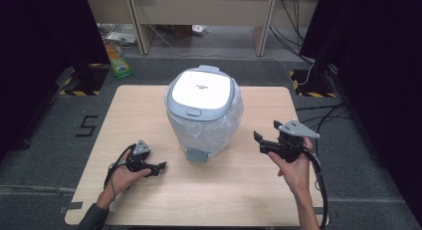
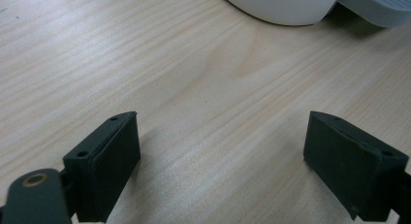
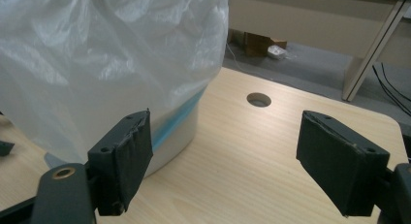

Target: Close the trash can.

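Note:
A small white pedal bin (image 1: 201,108) with a grey-rimmed lid stands in the middle of the wooden table (image 1: 149,110). A clear plastic liner (image 1: 226,125) hangs over its sides, and a grey pedal (image 1: 197,155) sticks out at its front. My left gripper (image 1: 160,168) rests low on the table at the bin's front left, open, with bare wood between its jaws (image 2: 223,151). My right gripper (image 1: 266,135) hovers to the right of the bin, open and holding nothing. In the right gripper view the liner (image 3: 106,64) bulges just beyond the left finger (image 3: 128,156).
A round cable hole (image 3: 259,99) pierces the table behind the bin. Beyond the far edge stand a light wooden desk frame (image 1: 199,16), trailing cables (image 1: 298,46) and a green packet (image 1: 118,60) on the grey floor. Black curtains hang at both sides.

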